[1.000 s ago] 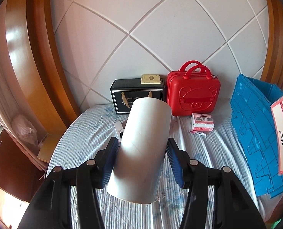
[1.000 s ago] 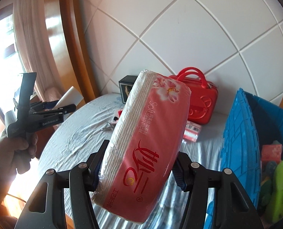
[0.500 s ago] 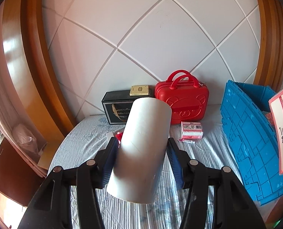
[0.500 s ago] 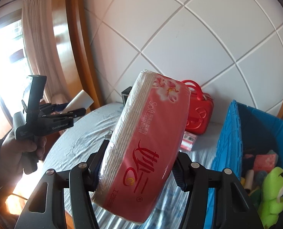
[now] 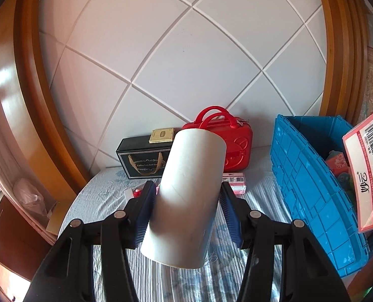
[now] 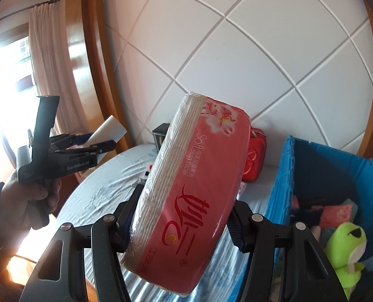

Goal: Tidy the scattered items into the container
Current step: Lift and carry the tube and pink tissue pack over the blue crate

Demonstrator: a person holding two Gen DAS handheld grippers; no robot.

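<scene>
Above the bed, right gripper (image 6: 183, 216) clamps tissue pack (image 6: 189, 191) mid-body: soft, light, squashy. Left gripper (image 5: 186, 211) pinches white tube (image 5: 186, 198): stiff, slick, probably light.

wall: white padded panel (image 5: 186, 58) with diagonal seams, curved glossy wood frame (image 5: 17, 115) around it | bed: pale blue striped sheet (image 5: 103, 198), kinda wrinkly | window (image 6: 7, 80): far left in the right wrist view, totally blown out with sun, pale curtain (image 6: 53, 58) hanging next to it | wood looks warm orange
</scene>
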